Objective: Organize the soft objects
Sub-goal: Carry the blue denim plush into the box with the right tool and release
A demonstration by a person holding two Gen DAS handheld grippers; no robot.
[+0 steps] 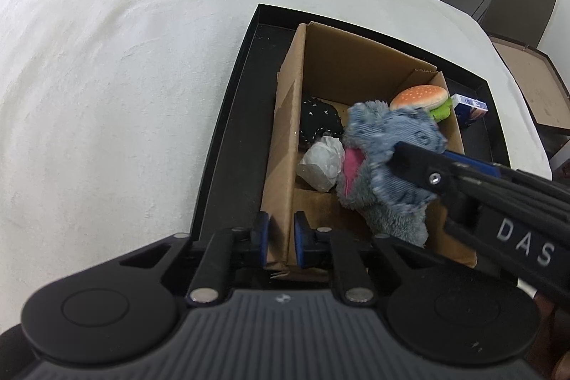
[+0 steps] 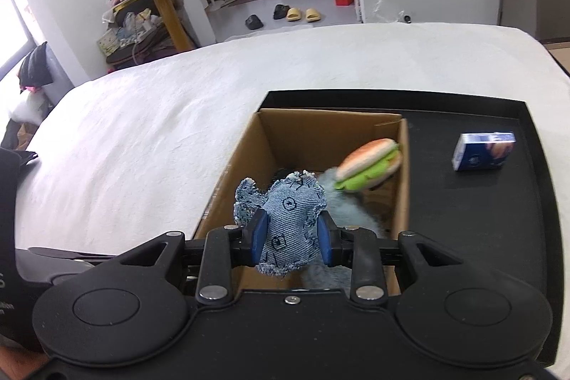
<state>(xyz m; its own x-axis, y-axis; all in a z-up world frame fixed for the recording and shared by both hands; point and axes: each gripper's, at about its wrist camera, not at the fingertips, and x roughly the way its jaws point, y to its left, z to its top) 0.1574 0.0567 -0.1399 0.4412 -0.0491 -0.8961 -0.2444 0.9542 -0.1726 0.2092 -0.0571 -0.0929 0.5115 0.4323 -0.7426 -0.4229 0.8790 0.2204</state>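
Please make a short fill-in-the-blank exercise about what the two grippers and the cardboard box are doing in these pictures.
1. The right gripper is shut on the denim plush toy, above the ____ box.
2. The left gripper pinches the box's ____.
3. The burger toy lies ____ the box.
4. The blue carton rests on the black ____.

Missing words: cardboard; wall; inside; tray

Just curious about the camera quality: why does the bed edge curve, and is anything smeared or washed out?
Left wrist view: fisheye lens bows the white bedspread; the plush toy looks slightly motion-smeared. Right wrist view: the burger toy is blurred, the window at far left blown out.
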